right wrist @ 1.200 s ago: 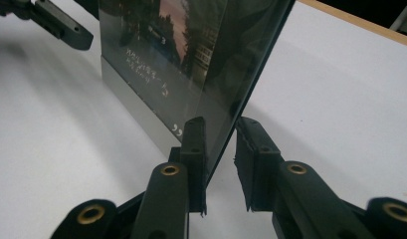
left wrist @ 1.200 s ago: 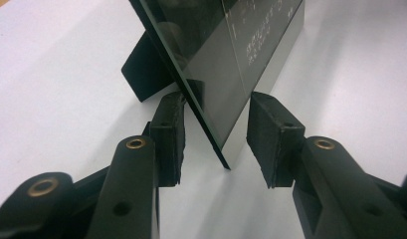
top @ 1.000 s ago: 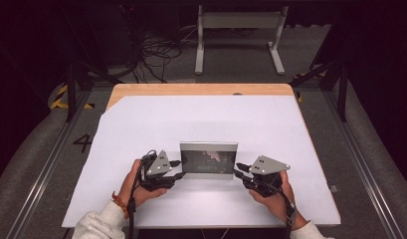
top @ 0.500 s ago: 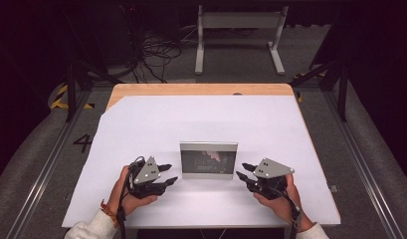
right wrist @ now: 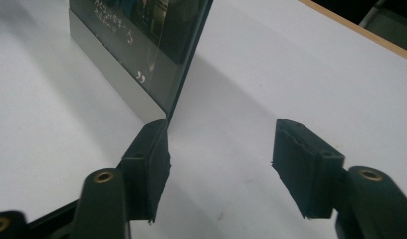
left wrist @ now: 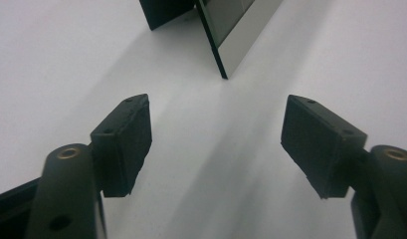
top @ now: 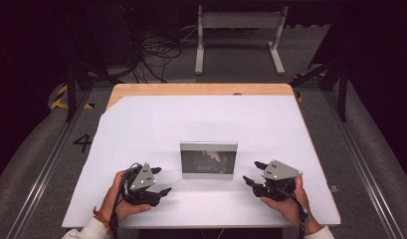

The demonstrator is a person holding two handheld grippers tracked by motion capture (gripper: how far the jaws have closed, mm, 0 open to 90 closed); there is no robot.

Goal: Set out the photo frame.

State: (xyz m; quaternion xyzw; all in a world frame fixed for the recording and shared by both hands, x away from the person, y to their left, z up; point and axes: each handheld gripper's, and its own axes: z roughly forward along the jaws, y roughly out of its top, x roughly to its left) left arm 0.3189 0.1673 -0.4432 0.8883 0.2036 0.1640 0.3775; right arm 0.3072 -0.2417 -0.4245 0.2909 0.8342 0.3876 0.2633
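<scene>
A silver-edged picture frame (top: 208,160) with a dark picture stands upright on the white sheet (top: 201,119), a little nearer than the middle. My left gripper (top: 162,180) lies left of it, apart from it, its jaws just opened and nothing between them. In the left gripper view the gripper (left wrist: 216,129) points at the frame's near corner (left wrist: 231,35), with bare sheet between the pads. My right gripper (top: 252,172) sits right of the frame, also just opened and holding nothing. In the right gripper view the gripper (right wrist: 221,144) has the frame's edge (right wrist: 141,30) just beyond its left pad.
The white sheet covers a wooden table whose bare edge (top: 201,89) shows at the back. Beyond the table stand a metal stand (top: 238,30) and loose cables (top: 156,50) on the floor. Rails (top: 42,169) run along both sides.
Both grippers were close against the frame's sides; their jaws have spread. The left gripper has drawn back toward the near left, while the right stays about where it was. The frame stands untouched.
</scene>
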